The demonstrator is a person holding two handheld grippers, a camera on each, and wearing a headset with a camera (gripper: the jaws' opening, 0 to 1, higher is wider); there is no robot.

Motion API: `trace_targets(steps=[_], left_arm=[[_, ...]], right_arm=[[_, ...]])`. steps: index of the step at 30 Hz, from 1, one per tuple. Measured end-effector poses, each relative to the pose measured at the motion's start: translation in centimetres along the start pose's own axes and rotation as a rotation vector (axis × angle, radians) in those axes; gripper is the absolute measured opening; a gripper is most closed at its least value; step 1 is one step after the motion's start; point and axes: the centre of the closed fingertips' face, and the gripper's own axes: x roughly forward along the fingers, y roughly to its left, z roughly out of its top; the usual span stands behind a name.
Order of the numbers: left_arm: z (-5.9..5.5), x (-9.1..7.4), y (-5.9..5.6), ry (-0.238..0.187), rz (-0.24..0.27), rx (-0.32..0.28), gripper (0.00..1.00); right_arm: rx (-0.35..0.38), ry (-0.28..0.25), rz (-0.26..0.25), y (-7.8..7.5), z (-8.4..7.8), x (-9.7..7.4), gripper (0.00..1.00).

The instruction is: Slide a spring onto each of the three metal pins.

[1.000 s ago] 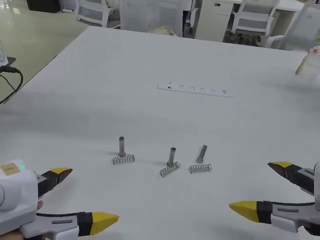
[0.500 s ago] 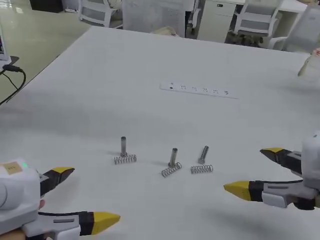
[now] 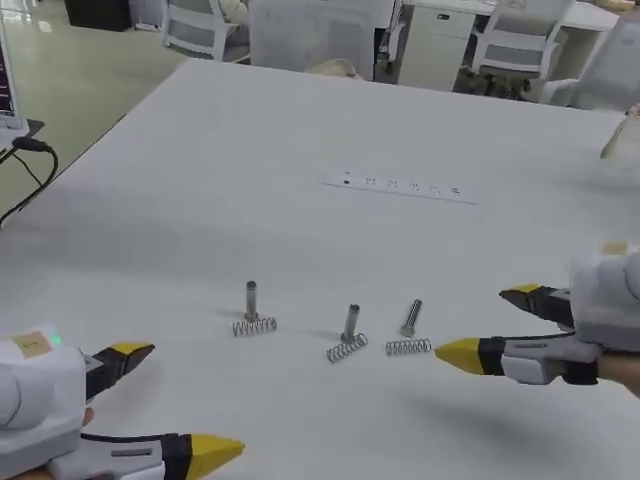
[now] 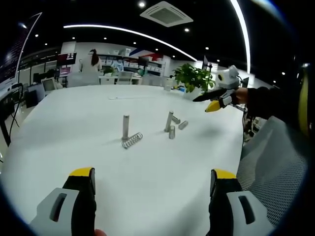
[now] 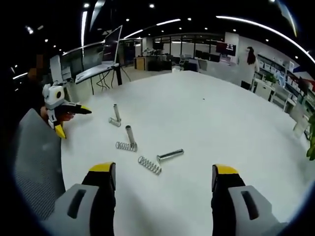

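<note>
Three metal pins are counted on the single worktop [image 3: 300, 120]: a left pin [image 3: 251, 297], a middle pin [image 3: 351, 322] and a right pin [image 3: 411, 317]. Three springs are counted: a left spring [image 3: 254, 326], a middle spring [image 3: 346, 348] and a right spring [image 3: 408, 347]. Two grippers are seen, the left gripper [image 3: 195, 398] and the right gripper [image 3: 470, 321], each with two fingers. One power strip [image 3: 400, 188] is noted.

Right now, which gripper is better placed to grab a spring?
Probably the right gripper: its open jaws sit close beside the rightmost spring, pointing toward it. The left gripper, also open, sits farther from the leftmost spring.
</note>
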Motion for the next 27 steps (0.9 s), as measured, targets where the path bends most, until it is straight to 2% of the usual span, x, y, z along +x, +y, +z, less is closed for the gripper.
trace_targets(steps=[8,27], left_arm=[[-0.2,0.0,0.1,0.006,-0.002,0.001,0.94],[-0.3,0.2,0.2,0.014,-0.005,0.0,0.94]], right_arm=[[0.059,0.014,-0.003,-0.5,0.4,1.3,0.72],[0.141,0.059,-0.048,-1.7,0.5,3.8,0.54]])
